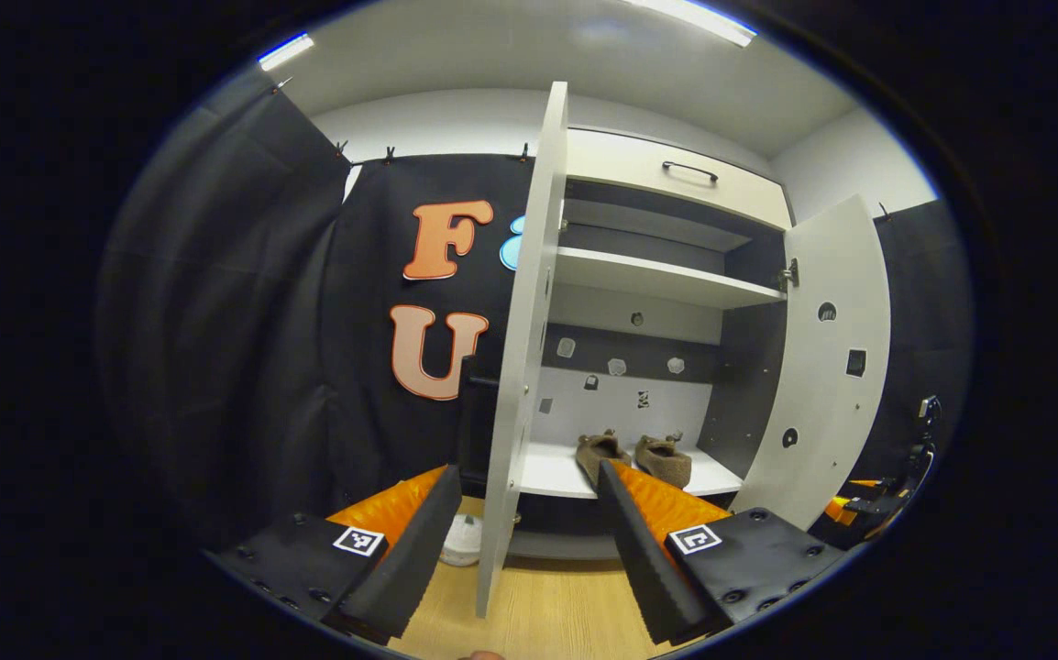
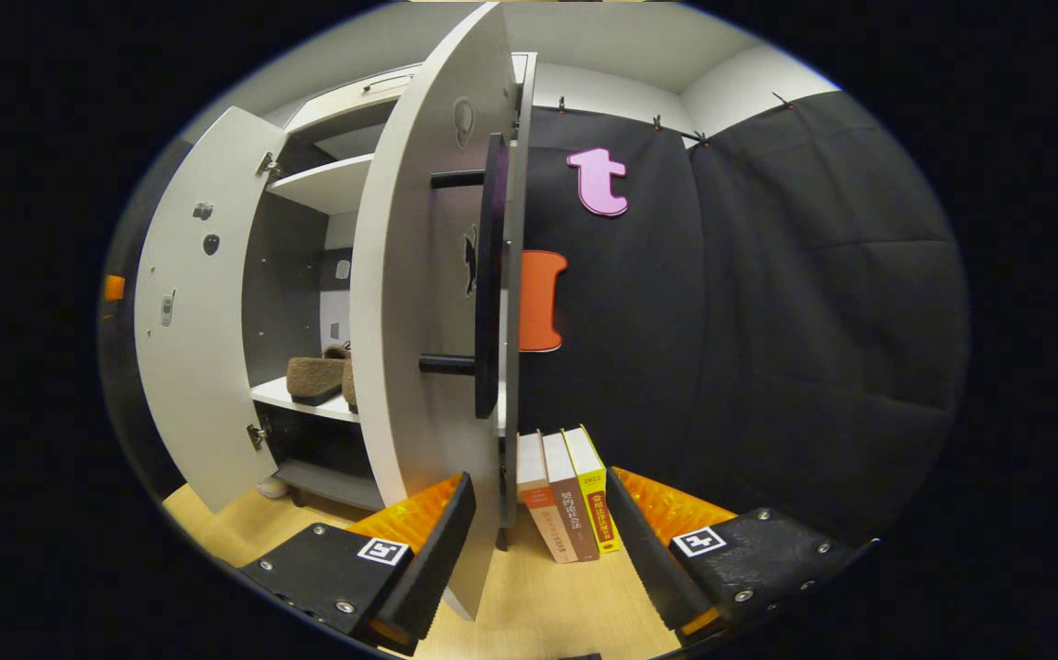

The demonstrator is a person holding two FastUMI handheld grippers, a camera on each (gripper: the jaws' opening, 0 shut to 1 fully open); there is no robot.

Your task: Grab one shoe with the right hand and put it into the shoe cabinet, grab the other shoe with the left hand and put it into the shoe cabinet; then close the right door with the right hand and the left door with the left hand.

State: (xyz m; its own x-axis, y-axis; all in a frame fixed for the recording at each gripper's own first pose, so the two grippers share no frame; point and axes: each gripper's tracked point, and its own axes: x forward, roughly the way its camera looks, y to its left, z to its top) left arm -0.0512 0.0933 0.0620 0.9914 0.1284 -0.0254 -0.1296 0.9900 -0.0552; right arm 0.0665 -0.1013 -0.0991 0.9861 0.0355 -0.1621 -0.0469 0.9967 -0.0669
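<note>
Wooden floor (image 1: 547, 614) lies under both tongs, left tongs (image 1: 529, 541) and right tongs (image 2: 547, 541) spread wide, grasping nothing; beyond them left door (image 1: 524, 367) and right door (image 2: 419, 302) stand open, unclosed; farther, both shoes (image 1: 634, 456) already sit inside the shoe cabinet (image 1: 657, 280)

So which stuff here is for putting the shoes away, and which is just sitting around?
For the job:
- two brown shoes, already on the cabinet shelf
- left door, open
- right door, open
- left gripper, open
- right gripper, open

Just sitting around:
- three books standing on the floor beside the cabinet
- a small white thing on the floor
</note>
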